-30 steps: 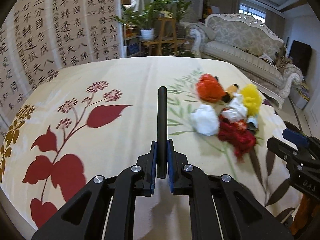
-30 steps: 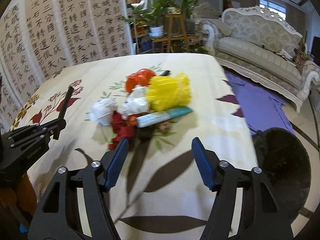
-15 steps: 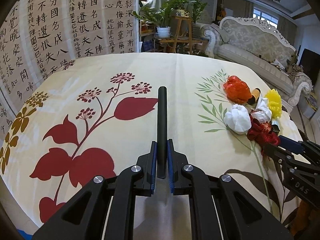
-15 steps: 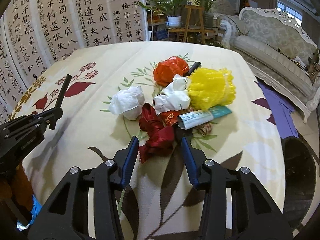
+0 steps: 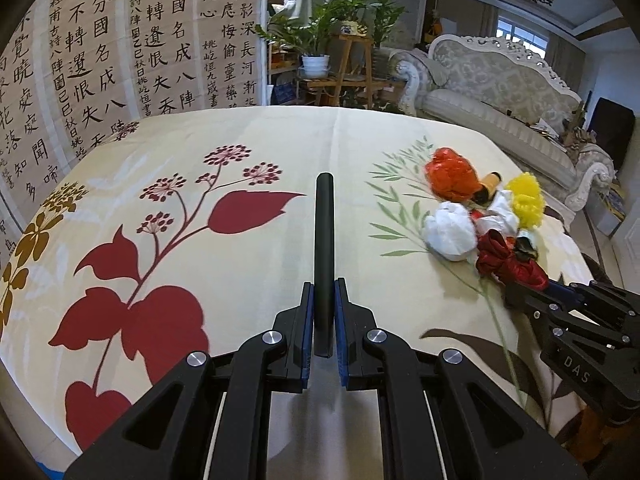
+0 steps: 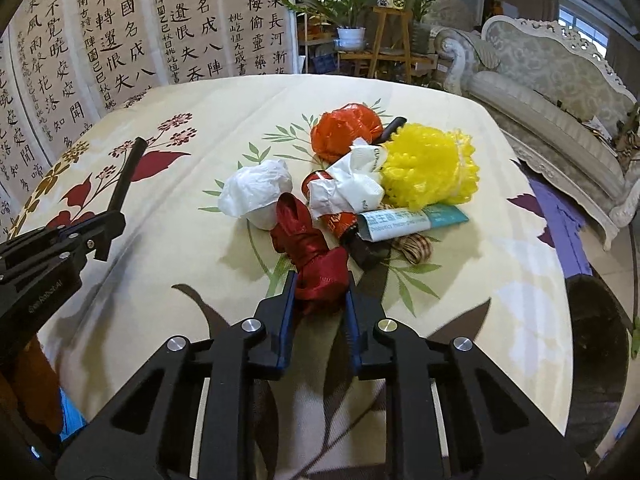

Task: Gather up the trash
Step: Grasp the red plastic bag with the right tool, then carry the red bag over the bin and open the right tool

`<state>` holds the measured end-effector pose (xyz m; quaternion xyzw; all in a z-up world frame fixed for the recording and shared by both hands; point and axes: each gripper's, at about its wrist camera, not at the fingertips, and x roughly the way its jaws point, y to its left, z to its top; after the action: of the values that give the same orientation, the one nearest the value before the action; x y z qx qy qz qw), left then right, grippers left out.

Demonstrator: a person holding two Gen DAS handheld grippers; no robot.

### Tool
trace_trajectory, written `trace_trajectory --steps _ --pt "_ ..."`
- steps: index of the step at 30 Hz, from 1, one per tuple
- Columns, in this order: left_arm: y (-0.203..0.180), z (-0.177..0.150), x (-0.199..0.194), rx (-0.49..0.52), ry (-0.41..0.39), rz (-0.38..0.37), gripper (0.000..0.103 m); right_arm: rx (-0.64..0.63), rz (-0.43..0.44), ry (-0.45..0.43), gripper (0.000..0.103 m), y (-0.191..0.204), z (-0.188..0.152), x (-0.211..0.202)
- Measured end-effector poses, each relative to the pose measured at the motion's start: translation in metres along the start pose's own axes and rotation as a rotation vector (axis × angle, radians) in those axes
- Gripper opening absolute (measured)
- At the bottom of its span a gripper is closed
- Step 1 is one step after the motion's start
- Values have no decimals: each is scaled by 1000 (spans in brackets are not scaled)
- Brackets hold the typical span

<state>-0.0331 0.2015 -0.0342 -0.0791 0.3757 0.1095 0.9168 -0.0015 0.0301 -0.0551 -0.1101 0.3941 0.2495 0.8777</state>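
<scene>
A heap of trash lies on the table's floral cloth (image 6: 152, 264): an orange bag (image 6: 346, 130), a white bag (image 6: 256, 196), crumpled white paper (image 6: 348, 188), yellow mesh (image 6: 430, 168), a teal tube (image 6: 412, 220) and a dark red satin cloth (image 6: 308, 240). My right gripper (image 6: 320, 280) is closing its jaws on the near end of the red cloth, which fills the gap between the pads. My left gripper (image 5: 322, 292) is shut on a black rod (image 5: 324, 240) that sticks out forward over the cloth, left of the heap. In the left wrist view the red cloth (image 5: 504, 260) sits at the right gripper's (image 5: 524, 292) tips.
A round black bin (image 6: 596, 340) stands on the floor off the table's right edge. A white sofa (image 6: 560, 80) is beyond it, potted plants (image 6: 352, 12) and a wall of calligraphy (image 6: 120, 40) behind the table. A small brown striped item (image 6: 414, 250) lies by the tube.
My right gripper moved in toward the heap and its jaws narrowed from wide apart to tight around the red cloth. The left gripper still holds the black rod and has barely moved.
</scene>
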Motion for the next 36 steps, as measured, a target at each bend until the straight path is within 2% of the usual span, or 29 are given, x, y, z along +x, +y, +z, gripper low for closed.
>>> trace_trajectory --steps 7,15,28,36 --pt "-29 -5 -14 38 -22 -56 11 55 -28 -46 21 -21 -11 -30" --pt "-76 -5 -25 96 -46 -152 11 183 -140 -94 21 -78 -34 -66" --pt "-200 -8 -29 284 -47 -347 11 401 -375 -140 21 -181 -86 -110" --pt "-265 -15 -23 394 -23 -417 11 504 -428 -142 21 -235 -113 -114"
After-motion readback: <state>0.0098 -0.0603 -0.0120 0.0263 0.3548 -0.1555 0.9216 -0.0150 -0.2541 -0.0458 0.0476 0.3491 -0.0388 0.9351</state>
